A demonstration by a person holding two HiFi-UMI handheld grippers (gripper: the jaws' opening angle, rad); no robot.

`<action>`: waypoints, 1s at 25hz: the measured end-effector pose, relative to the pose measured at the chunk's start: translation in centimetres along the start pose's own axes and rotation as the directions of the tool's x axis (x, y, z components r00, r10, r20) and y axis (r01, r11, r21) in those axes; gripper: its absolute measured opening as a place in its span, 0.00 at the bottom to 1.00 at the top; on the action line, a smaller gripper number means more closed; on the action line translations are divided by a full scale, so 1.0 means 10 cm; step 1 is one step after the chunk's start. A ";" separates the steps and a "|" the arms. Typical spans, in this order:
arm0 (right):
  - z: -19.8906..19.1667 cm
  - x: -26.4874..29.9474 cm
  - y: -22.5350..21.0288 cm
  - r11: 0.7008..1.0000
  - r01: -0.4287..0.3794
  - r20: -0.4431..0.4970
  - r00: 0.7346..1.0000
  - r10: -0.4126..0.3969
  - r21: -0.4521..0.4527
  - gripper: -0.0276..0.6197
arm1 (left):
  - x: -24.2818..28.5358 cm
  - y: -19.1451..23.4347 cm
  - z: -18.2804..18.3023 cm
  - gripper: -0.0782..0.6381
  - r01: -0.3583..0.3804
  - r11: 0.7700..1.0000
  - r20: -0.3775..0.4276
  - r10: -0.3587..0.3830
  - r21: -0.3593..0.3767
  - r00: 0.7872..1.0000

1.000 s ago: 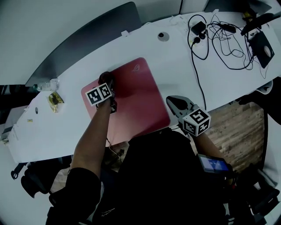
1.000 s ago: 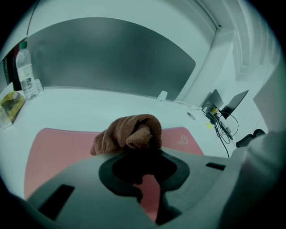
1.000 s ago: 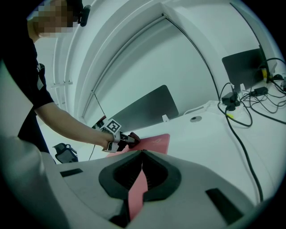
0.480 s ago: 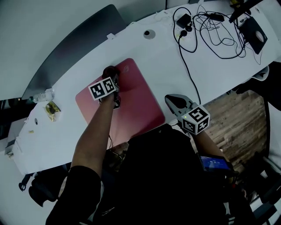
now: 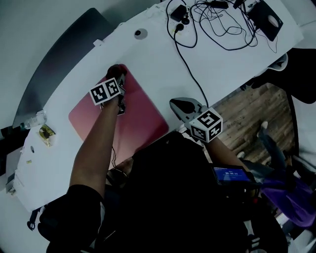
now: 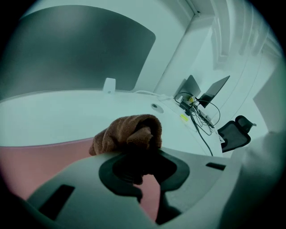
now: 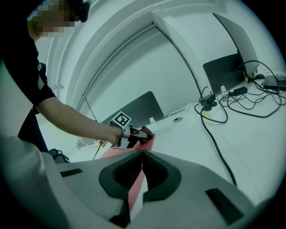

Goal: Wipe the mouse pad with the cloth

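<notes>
A pink mouse pad (image 5: 133,121) lies on the white desk (image 5: 212,64), near its front edge. My left gripper (image 5: 118,78) is shut on a brown cloth (image 5: 114,70), which rests at the pad's far corner. In the left gripper view the bunched cloth (image 6: 128,132) fills the left gripper (image 6: 140,154), with the pad (image 6: 27,161) below it. My right gripper (image 5: 178,105) hovers at the desk's front edge, just right of the pad, shut and holding nothing. In the right gripper view the right gripper (image 7: 142,155) points across the pad (image 7: 137,182) at the left gripper (image 7: 134,134).
Tangled black cables (image 5: 207,24) and a black device (image 5: 266,15) lie at the far right of the desk. A round grommet (image 5: 140,33) sits beyond the pad. A bottle (image 5: 34,118) and a wrapper (image 5: 47,132) are at the left. A grey partition (image 5: 54,59) backs the desk.
The left gripper has slid the cloth along the pad's far edge towards its far corner. The right gripper has kept its place beside the pad. The head camera has shifted.
</notes>
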State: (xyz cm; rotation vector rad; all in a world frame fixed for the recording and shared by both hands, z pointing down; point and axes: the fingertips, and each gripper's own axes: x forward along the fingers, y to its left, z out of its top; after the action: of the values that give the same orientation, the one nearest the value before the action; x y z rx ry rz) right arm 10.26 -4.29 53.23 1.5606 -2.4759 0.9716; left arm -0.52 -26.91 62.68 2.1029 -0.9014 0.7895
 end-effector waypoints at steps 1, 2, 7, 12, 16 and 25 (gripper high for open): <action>-0.01 -0.01 -0.01 1.000 0.002 0.001 1.000 -0.002 0.002 0.08 | 0.03 -0.05 0.00 0.21 0.012 1.000 -0.002 -0.012 0.005 1.000; -0.01 -0.03 -0.02 1.000 0.004 0.003 1.000 -0.004 0.003 0.08 | 0.06 -0.12 0.00 0.21 0.026 1.000 -0.006 -0.026 0.010 1.000; 0.00 -0.12 -0.05 1.000 0.013 0.007 1.000 -0.013 0.005 0.08 | 0.15 -0.46 -0.01 0.21 0.117 0.993 -0.018 -0.116 0.032 0.993; 0.02 -0.15 -0.02 1.000 0.002 0.008 1.000 -0.002 -0.007 0.08 | 0.01 -0.78 0.07 0.21 0.190 0.977 0.051 -0.195 0.095 0.979; 0.03 -0.12 0.06 0.999 -0.029 0.004 1.000 0.029 -0.029 0.08 | -0.23 -1.04 0.11 0.21 0.270 0.957 0.105 -0.281 0.109 0.954; 0.06 0.07 0.39 0.988 -0.129 -0.010 0.992 0.129 -0.084 0.08 | -0.92 -0.97 -0.09 0.21 0.237 0.960 0.188 -0.263 0.148 0.946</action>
State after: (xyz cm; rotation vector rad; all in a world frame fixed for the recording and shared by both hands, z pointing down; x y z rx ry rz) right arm 6.88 -4.05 51.13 1.3875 -2.6061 0.8712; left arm 1.57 -18.01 52.86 2.3838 -0.6837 0.5122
